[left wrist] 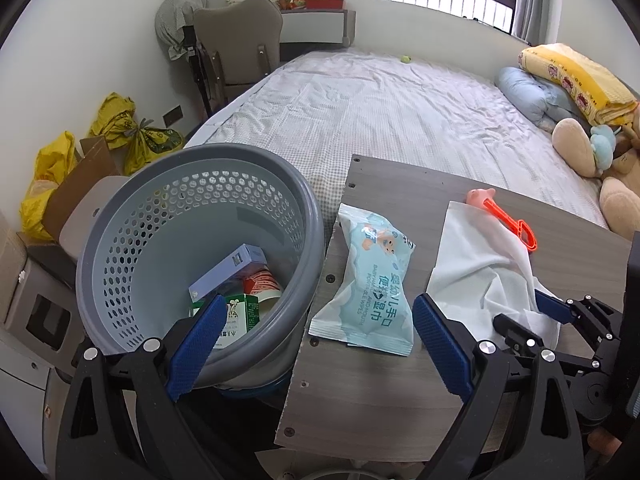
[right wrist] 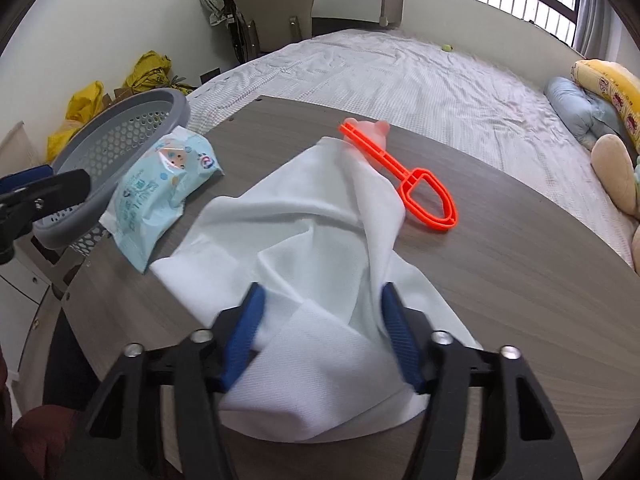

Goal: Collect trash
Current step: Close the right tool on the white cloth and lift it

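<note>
A white wipe cloth lies crumpled on the grey wooden table. My right gripper is shut on its near fold, with the cloth bunched between the blue pads; the left wrist view shows this gripper at the cloth's corner. A grey perforated bin tilts at the table's left edge and holds a blue box, a green carton and a paper cup. My left gripper is wide open, its left finger in front of the bin's near rim. A baby-wipes pack lies between bin and cloth.
An orange plastic scoop and a pink pig toy lie at the table's far side, partly under the cloth. Behind is a bed with pillows and plush toys. Yellow bags and cardboard stand left of the bin.
</note>
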